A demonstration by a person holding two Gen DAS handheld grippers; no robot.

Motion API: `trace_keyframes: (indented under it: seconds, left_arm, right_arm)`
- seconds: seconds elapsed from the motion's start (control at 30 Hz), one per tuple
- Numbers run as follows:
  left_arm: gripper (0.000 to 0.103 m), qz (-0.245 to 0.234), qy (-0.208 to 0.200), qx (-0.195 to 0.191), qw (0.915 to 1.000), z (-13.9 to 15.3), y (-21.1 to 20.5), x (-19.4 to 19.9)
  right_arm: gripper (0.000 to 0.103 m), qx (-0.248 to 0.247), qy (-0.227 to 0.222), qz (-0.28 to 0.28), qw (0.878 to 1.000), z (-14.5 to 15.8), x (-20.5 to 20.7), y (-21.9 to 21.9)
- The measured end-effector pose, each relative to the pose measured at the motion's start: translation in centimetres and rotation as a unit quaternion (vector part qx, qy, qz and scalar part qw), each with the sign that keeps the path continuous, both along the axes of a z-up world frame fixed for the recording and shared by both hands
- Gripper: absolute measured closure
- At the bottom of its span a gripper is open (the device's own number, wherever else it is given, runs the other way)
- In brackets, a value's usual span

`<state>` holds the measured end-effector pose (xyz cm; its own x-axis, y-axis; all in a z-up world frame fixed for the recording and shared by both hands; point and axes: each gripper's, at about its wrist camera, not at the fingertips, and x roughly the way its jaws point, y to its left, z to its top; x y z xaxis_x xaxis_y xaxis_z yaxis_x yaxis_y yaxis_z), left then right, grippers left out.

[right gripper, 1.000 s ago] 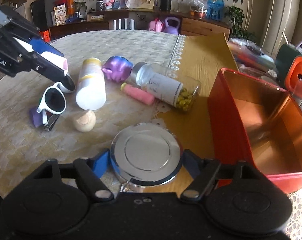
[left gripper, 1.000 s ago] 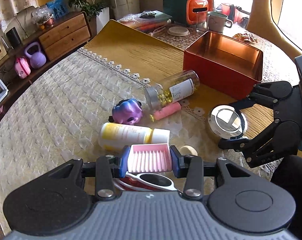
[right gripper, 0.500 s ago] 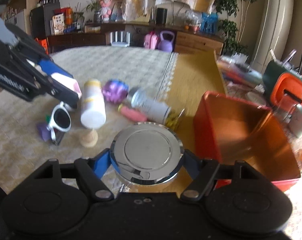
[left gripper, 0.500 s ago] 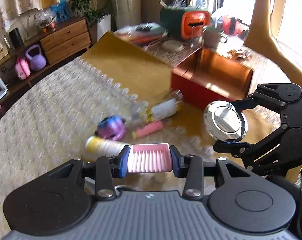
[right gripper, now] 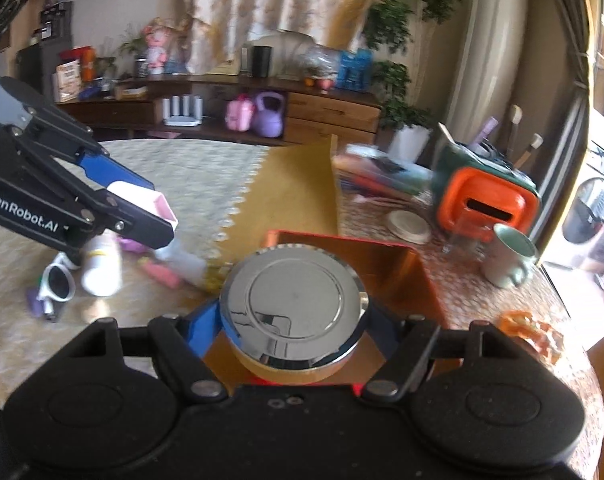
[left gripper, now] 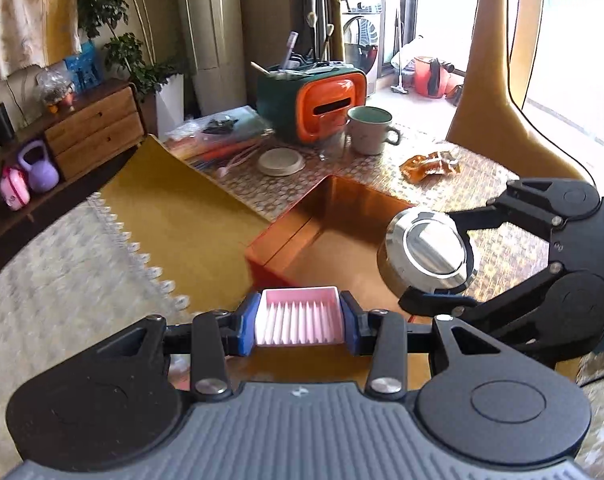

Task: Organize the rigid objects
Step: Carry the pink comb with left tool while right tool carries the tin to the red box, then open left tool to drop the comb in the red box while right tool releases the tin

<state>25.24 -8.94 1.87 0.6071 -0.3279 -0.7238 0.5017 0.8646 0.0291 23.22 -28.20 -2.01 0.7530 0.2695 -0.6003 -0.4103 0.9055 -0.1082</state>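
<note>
From the left wrist, the left gripper (left gripper: 301,317) clamps a small pink ribbed plastic tray (left gripper: 296,316) just short of the open red metal box (left gripper: 286,240). From the right wrist, the right gripper (right gripper: 292,318) grips a round chrome-topped tin (right gripper: 292,306) above that box's (right gripper: 402,276) near edge.

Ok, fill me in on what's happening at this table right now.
A person is tidying loose items into the orange tin box with two handheld grippers. The left gripper is clamped on a small pink ribbed tray, and the right gripper grips a round chrome lid. Both are held up in the air at the open box, which looks empty. Sunglasses and a white bottle lie on the tablecloth.
</note>
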Motion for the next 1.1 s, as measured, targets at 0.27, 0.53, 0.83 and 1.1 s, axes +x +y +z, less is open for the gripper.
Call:
trace_keyframes:
  seconds: [0.27,0.53,0.83,1.1]
  left_arm:
    - [0.062,0.017,0.04,-0.019,0.9989,-2.4,-5.5,5.7]
    - [0.062,0.029,0.081,0.006,0.9963,-7.1,-9.7,10.8]
    - [0.062,0.04,0.126,0.016,0.9911,-11.0,-11.1,14.0]
    - [0.062,0.045,0.147,0.007,0.9882,-12.3,-11.3,15.0]
  right_arm:
    - [0.027,-0.015,0.024,-0.018,0.999,-2.2,3.6,-2.8]
    - [0.028,-0.032,0.074,-0.035,0.996,-4.7,7.3,-3.6]
    - [0.028,-0.054,0.121,-0.035,0.991,-7.2,9.4,-3.2]
    - [0.028,-0.06,0.154,-0.048,0.985,-8.4,10.6,-3.0]
